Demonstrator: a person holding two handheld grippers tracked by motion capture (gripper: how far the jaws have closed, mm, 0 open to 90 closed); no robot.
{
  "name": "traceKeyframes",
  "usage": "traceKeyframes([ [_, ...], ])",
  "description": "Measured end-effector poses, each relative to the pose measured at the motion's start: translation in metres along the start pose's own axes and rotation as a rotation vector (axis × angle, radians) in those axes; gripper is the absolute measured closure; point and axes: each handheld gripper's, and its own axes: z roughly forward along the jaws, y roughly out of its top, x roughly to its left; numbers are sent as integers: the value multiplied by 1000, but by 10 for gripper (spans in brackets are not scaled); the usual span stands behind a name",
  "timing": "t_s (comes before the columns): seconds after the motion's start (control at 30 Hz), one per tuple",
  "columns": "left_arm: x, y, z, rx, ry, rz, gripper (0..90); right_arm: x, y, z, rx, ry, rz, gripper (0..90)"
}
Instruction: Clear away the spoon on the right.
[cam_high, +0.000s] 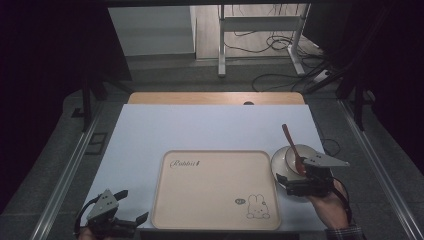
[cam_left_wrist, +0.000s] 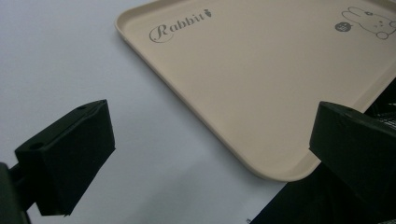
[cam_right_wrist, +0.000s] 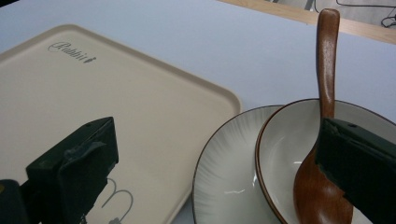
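Note:
A beige tray (cam_high: 215, 190) printed with "Rabbit" and a bunny drawing lies at the front middle of the white mat. To its right a white bowl (cam_high: 300, 151) sits on a white plate (cam_high: 276, 162), with a brown wooden spoon (cam_high: 289, 137) standing in it, handle pointing away. My right gripper (cam_high: 300, 175) is open just in front of the bowl; in the right gripper view the plate (cam_right_wrist: 224, 177), bowl (cam_right_wrist: 289, 140) and spoon (cam_right_wrist: 327, 70) lie between its jaws. My left gripper (cam_high: 131, 206) is open at the front left, jaws spread around the tray's corner (cam_left_wrist: 280, 172), holding nothing.
The white mat (cam_high: 210, 130) covers a wooden table whose far edge (cam_high: 215, 98) shows behind it. Beyond the table, desk legs (cam_high: 221, 45) and cables (cam_high: 280, 45) lie on the floor. Metal rails (cam_high: 65, 175) run along both sides.

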Motion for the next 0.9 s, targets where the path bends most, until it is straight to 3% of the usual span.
traceKeyframes([
  [0.37,0,0,0,-1,0,-1,0,-11,12,11,30,-38,3,1],
  [0.5,0,0,0,-1,0,0,0,-18,20,17,42,-84,6,0],
  [0.57,0,0,0,-1,-1,0,0,-20,21,18,44,-84,10,0],
  [0.67,0,0,0,-1,-1,0,0,-25,26,22,59,-94,27,0],
  [0.73,0,0,0,-2,-1,0,0,-32,31,28,70,-90,67,0],
  [0.9,0,0,0,-2,-2,-1,0,-40,37,33,73,-98,87,0],
])
